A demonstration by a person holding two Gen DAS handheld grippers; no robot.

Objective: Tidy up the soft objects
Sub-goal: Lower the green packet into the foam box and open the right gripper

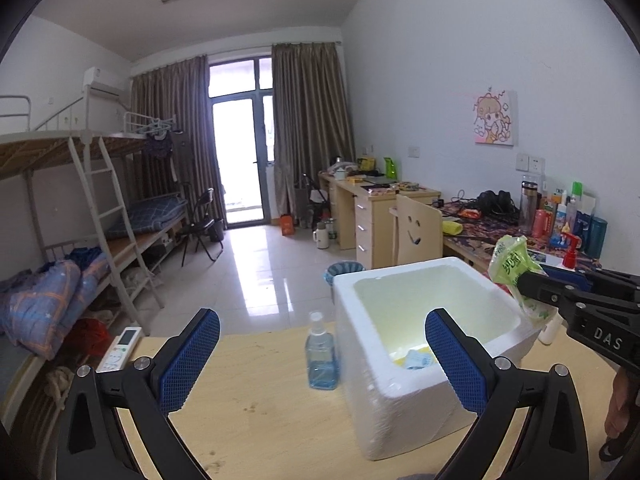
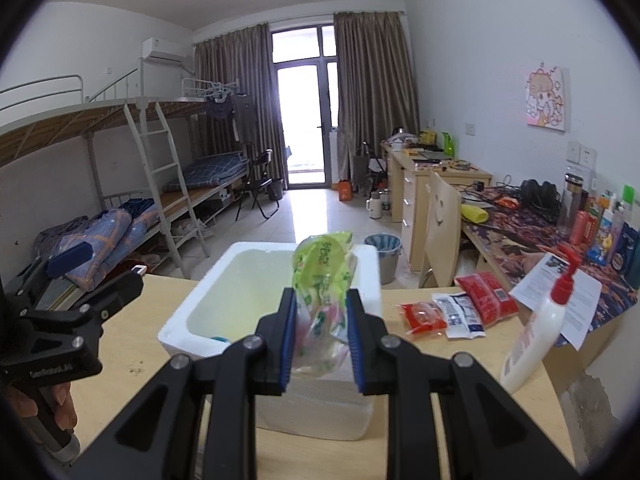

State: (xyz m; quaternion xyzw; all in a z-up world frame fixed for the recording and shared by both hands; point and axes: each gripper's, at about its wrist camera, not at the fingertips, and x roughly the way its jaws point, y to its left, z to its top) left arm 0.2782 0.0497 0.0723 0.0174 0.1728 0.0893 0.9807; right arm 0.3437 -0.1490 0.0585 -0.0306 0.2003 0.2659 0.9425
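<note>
While carried toward the foam box (image 1: 400,396), green packet (image 1: 516,270) noted at right of left wrist view, pinched in right claw (image 1: 532,292) just beyond the box's right rim. Left claw (image 1: 322,354) standing wide apart, nothing between the blue pads (image 1: 190,360), poised over the near edge of the table (image 1: 256,408). Box seated toward the table's far right, interior mostly bare, small blue and yellow items at the bottom near corner. Blue liquid bottle (image 1: 322,356) upright, just beside the box's left wall. Remote control (image 1: 120,348) at the table's far left corner.

In right wrist view, right claw (image 2: 322,330) closed narrowly on the green packet (image 2: 322,276), lower clear part crumpled between the pads, upper green part standing up above them, over the box's near rim (image 2: 264,304). Left claw (image 2: 96,276) seen at left, wide apart and empty, beside the box's left wall. Red and white sachets (image 2: 460,310) lying flat on the table right of the box; white pump bottle (image 2: 536,320) near the right edge.

Judged step: depositing the packet in the box. Recommended: advance further over the open cavity, well inside the rim, lower before releasing, so the packet drops flat and not across the wall. Advisable to keep the grip light; packet soft and easily crushed. Left claw best kept clear or steadying the light box.
</note>
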